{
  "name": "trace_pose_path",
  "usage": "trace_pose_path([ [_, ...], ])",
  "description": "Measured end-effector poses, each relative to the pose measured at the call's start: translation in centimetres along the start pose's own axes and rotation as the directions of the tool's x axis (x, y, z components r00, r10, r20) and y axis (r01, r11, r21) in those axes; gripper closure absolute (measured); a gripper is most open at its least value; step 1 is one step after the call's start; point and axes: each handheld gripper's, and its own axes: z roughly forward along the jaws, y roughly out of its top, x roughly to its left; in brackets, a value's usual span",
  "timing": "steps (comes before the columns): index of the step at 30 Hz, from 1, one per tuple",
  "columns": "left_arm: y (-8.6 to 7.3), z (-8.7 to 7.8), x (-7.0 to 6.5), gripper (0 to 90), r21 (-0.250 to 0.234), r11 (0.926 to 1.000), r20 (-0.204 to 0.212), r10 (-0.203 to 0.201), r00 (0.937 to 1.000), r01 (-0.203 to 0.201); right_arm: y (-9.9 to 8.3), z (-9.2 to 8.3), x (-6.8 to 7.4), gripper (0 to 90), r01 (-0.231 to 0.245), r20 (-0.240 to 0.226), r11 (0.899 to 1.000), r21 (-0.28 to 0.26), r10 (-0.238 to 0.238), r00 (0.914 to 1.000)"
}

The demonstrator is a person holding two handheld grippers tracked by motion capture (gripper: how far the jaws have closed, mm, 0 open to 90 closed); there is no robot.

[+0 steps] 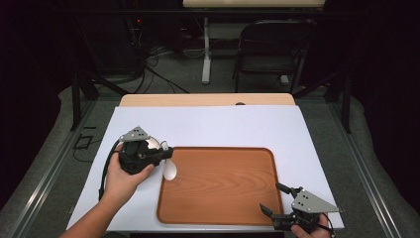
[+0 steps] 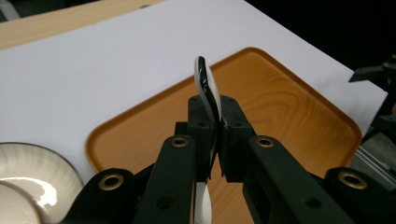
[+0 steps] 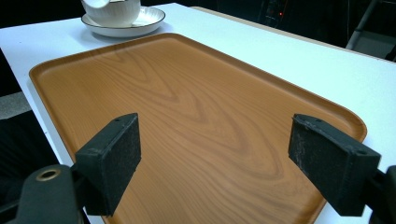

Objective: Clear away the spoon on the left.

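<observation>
**Inspector:** Nearest the table's front edge, what do you record?

**Assistant:** Right gripper (image 1: 274,198) at the tray's (image 1: 247,208) near right corner, jaws wide apart, nothing between them; its pads (image 3: 109,161) stand over bare wood.

**Inspector:** Farther in?

**Assistant:** Left gripper (image 1: 167,151) at the tray's far left corner, jaws clamped on a white spoon (image 1: 170,170). The bowl of the spoon hangs over the tray's left rim.

**Inspector:** Beyond that?

**Assistant:** White saucer (image 3: 144,21) with a cup (image 3: 114,11) on it, on the white sheet (image 1: 223,124), just beside the tray's far left corner.
</observation>
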Motion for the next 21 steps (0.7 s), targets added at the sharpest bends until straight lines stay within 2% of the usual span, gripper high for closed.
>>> trace_pose_path([
  [7,-0.2,1.4,-0.9,85.4,0.054,0.9985,0.04,0.004,0.9992,-0.006,0.0,0.0,0.0,16.5,-0.001,0.001,1.0,0.0,0.001,1.0],
  [13,-0.4,2.3,-0.9,85.4,0.123,0.992,0.067,-0.037,0.997,0.028,0.0,0.0,0.0,16.5,-0.001,0.0,1.0,0.0,0.001,1.0],
  [15,-0.4,2.6,-0.6,85.3,0.169,0.9842,0.077,-0.066,0.9948,0.052,0.0,0.0,0.0,16.5,0.002,0.0,1.0,-0.001,-0.002,1.0],
  [18,-0.7,3.2,0.0,85.3,0.223,0.9711,0.07,-0.103,0.9923,0.085,0.0,0.0,0.0,16.5,-0.001,0.0,1.0,0.0,0.001,1.0],
  [21,-1.1,3.6,0.6,85.3,0.257,0.9583,0.07,-0.148,0.9864,0.126,0.0,0.0,0.0,16.5,-0.001,0.0,1.0,0.001,0.001,1.0],
])
